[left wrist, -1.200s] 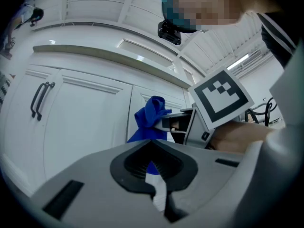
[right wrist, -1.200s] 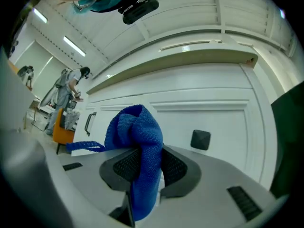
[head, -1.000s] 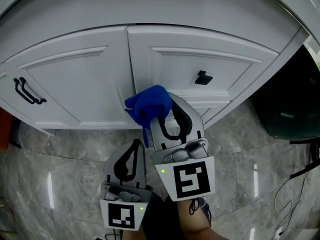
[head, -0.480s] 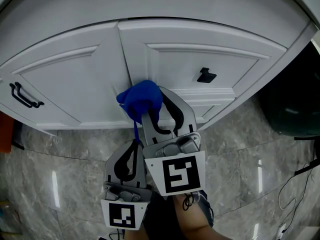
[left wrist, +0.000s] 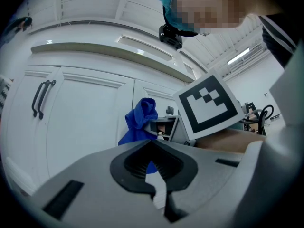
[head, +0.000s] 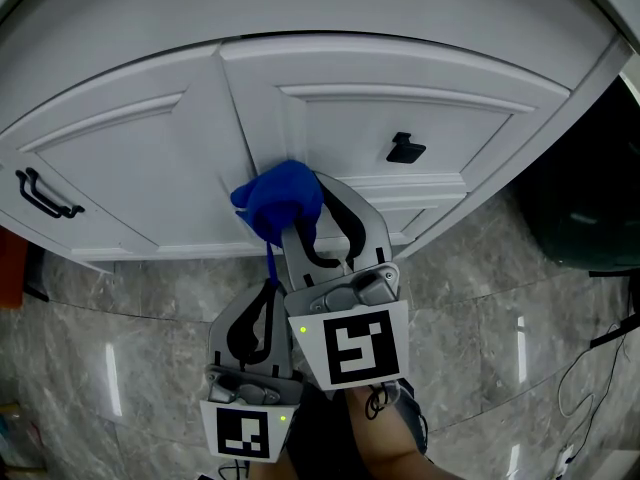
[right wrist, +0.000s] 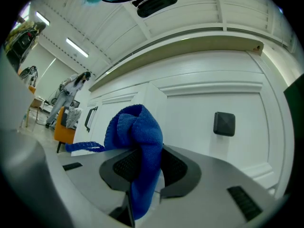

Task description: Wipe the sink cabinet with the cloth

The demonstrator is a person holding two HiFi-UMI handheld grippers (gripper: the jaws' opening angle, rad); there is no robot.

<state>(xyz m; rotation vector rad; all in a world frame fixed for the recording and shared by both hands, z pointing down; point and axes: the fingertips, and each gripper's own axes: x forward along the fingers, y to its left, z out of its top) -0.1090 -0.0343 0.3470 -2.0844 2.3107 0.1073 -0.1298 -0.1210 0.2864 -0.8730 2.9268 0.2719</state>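
Observation:
A bunched blue cloth (head: 280, 198) is pressed against the white sink cabinet (head: 130, 168), low down by the seam between its two doors. My right gripper (head: 300, 218) is shut on the cloth, which covers its fingertips. In the right gripper view the cloth (right wrist: 137, 137) bulges above the jaws, and a strand trails off to the left. My left gripper (head: 271, 290) hangs lower, just left of the right one and away from the cabinet, shut on nothing. From the left gripper view the cloth (left wrist: 141, 118) shows ahead of the closed left gripper (left wrist: 151, 145).
The left door carries a black bar handle (head: 40, 193), the right door a black square knob (head: 404, 148). Grey marble floor (head: 130, 308) runs below the cabinet. A dark object (head: 590, 208) stands at the right, and cables (head: 600, 338) lie on the floor there.
My right gripper and the cloth have shifted a little to the left along the cabinet front. The left gripper has hardly moved.

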